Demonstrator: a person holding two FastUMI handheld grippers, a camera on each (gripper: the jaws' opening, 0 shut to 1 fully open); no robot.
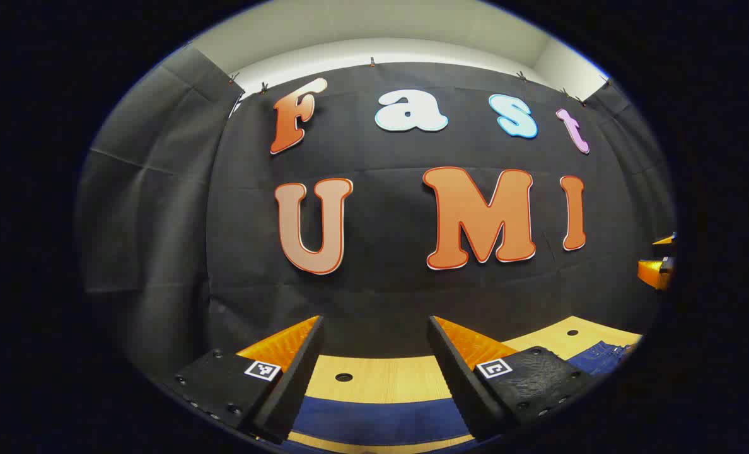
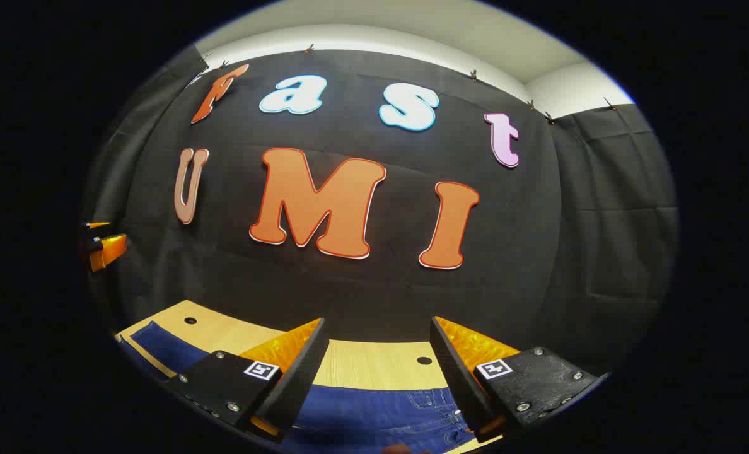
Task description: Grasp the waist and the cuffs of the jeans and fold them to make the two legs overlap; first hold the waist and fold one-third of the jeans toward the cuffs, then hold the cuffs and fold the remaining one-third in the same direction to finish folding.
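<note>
While both grippers hang above the near edge of the table [image 1: 374, 375], nothing is folded as far as I can judge. Left gripper [image 1: 374, 343] has its fingers spread wide, holding nothing; right gripper [image 2: 377, 343] likewise. Jeans [image 2: 381, 410] lie flat on the wood below them, stitched waist part under the right one, plain leg cloth under the left. Every fold seems left to do.

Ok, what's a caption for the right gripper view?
Open right gripper hovers above jeans on the table.
</note>
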